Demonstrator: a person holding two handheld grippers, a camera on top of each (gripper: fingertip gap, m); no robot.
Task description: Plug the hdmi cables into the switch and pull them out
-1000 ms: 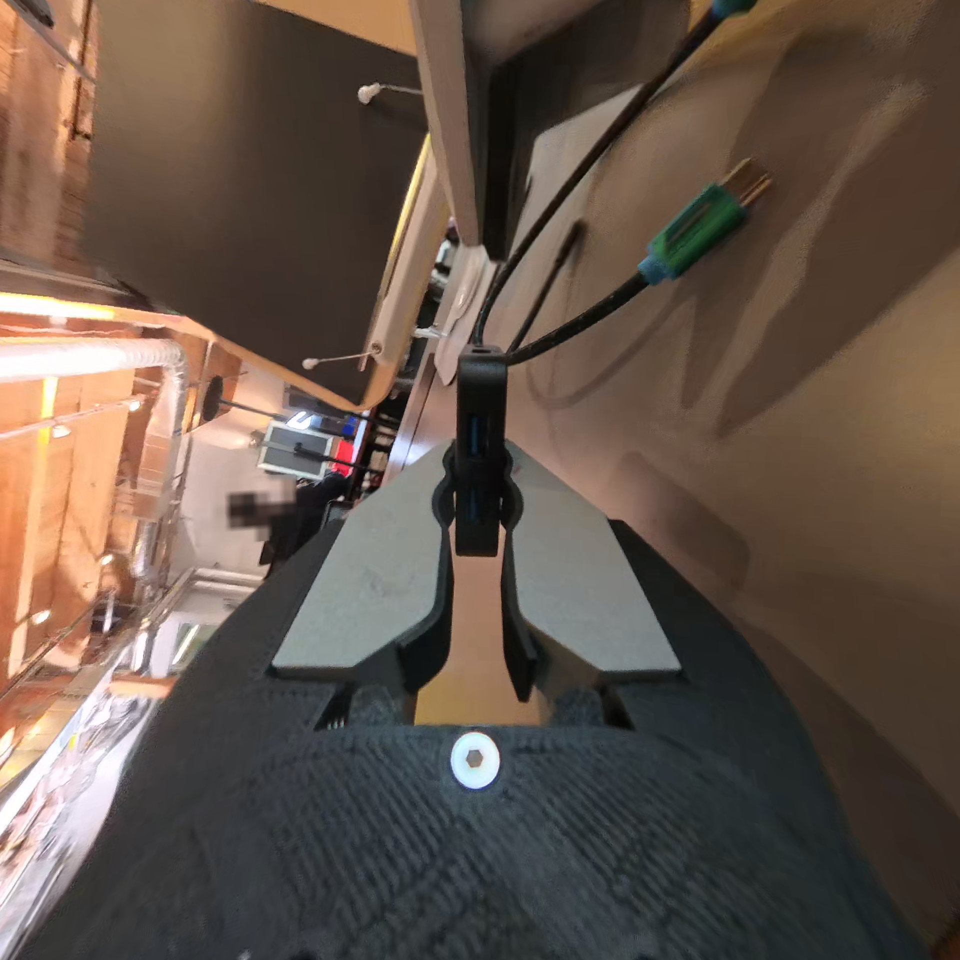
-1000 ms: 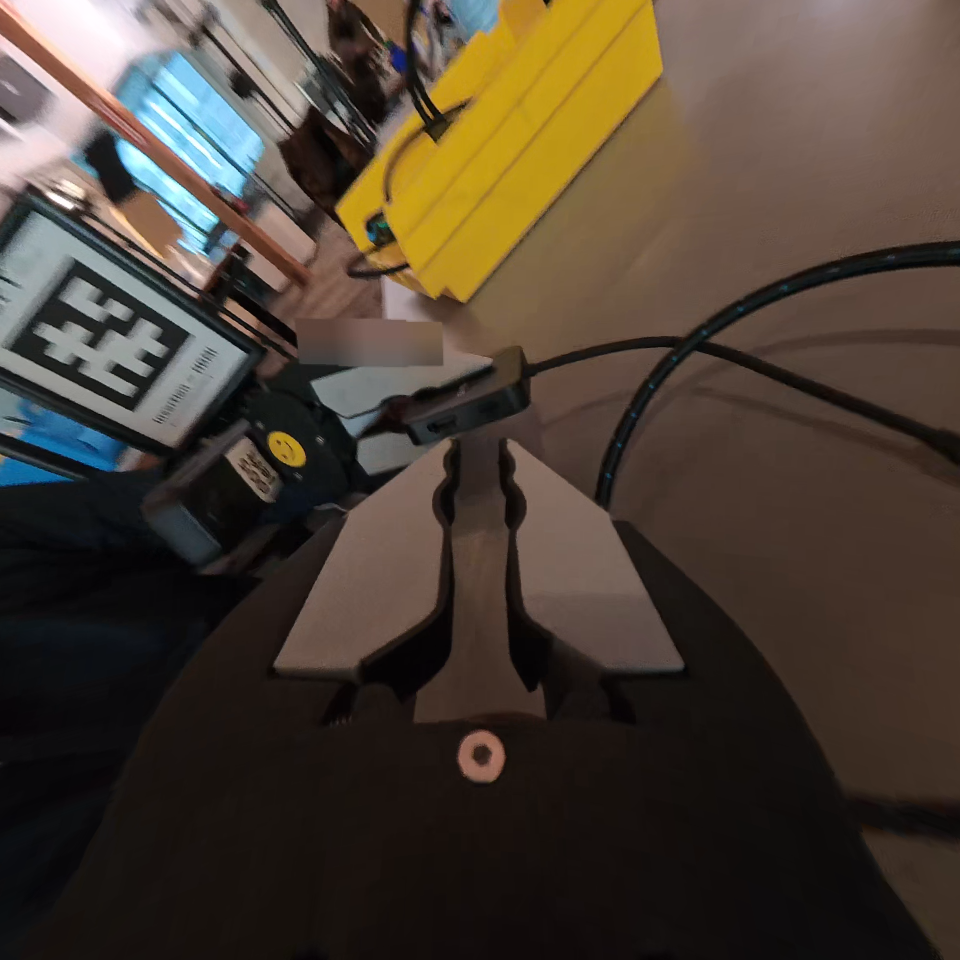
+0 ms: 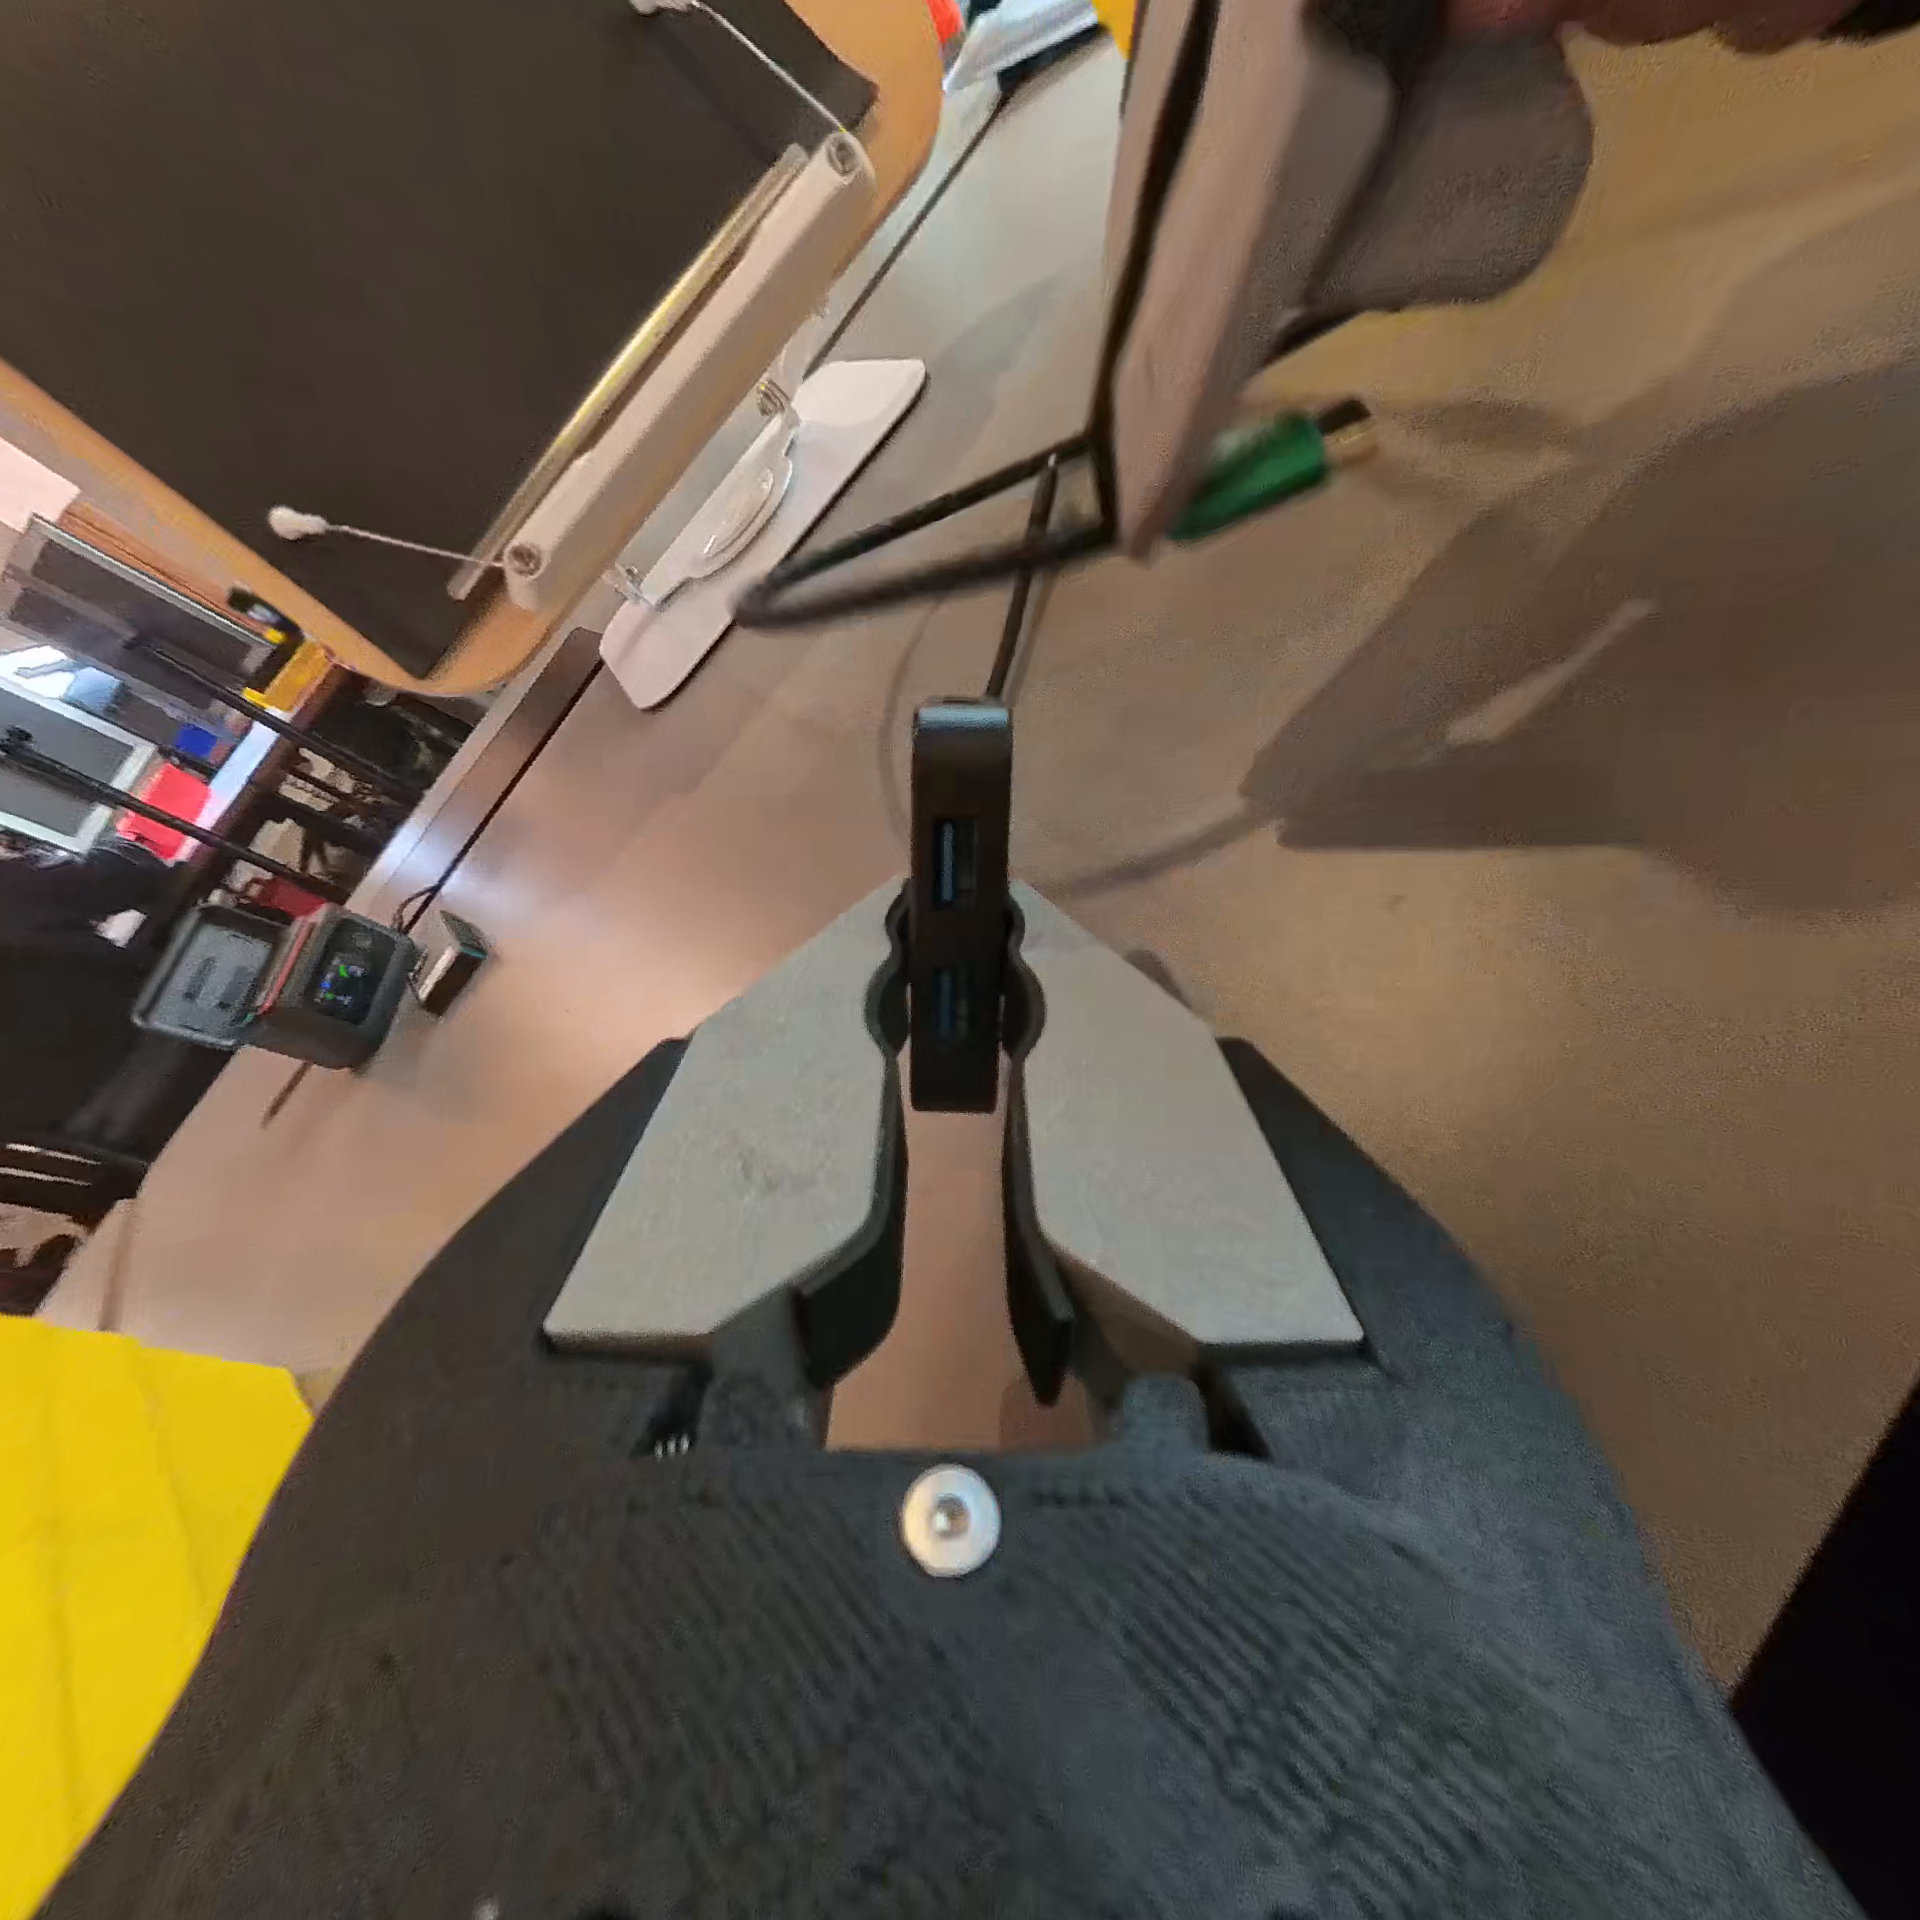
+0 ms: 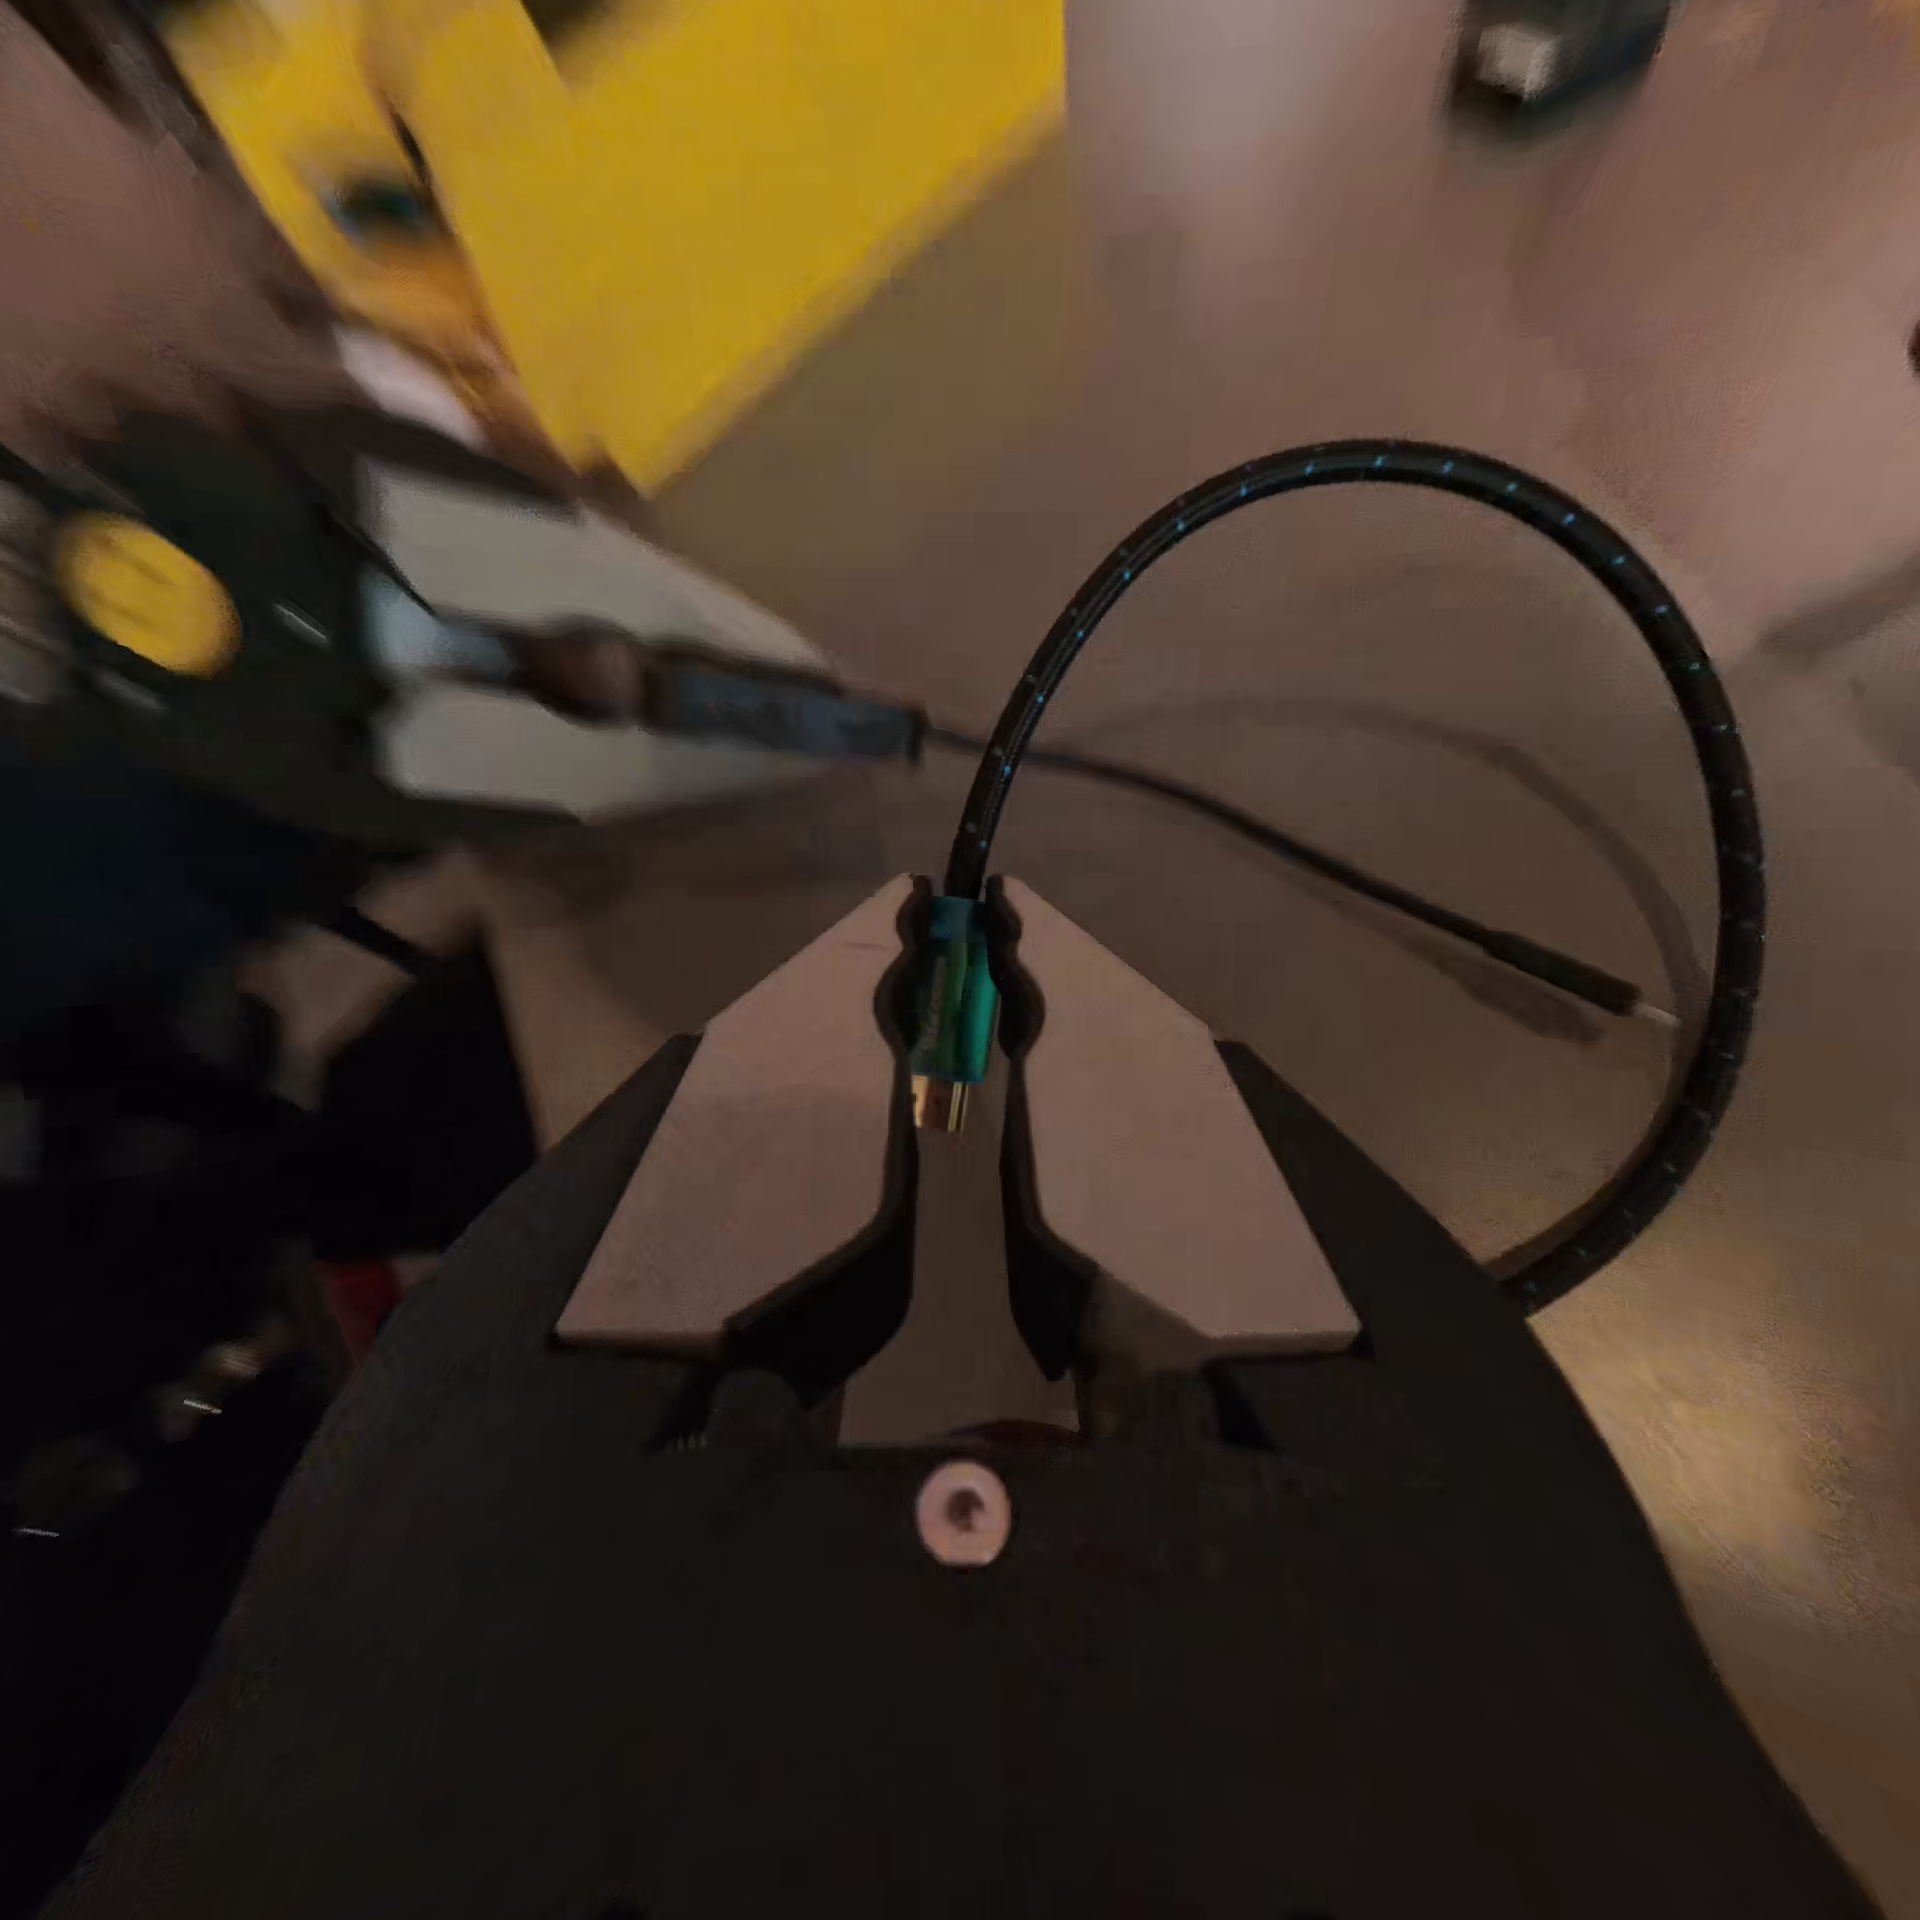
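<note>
From where I'm standing, L side first: the left gripper is clamped on the switch, a slim black hub held on edge w/ two blue ports facing the camera and its thin lead trailing off the far end over the tan table. Jaws pinch only its lower half, top half sticks out free.

Moving right: the right gripper is closed on the green plug of the braided HDMI cable, gold tip pointing back toward the wrist, cable looping out and round to the right. In the left wrist view that same plug pokes out past the other tool's finger, well apart from the hub, nothing plugged in yet.

Risks, as I judge them:
- Plug faces away from the hub, so it needs a big turn; a stiff loop could twist it in the jaws.
- Right view is badly blurred, so alignment is hard to judge. Can't tell which face has the HDMI port.
- Pushing in off-axis could lever the hub out of its shallow pinch, or jam the tip on the port rim.
</note>
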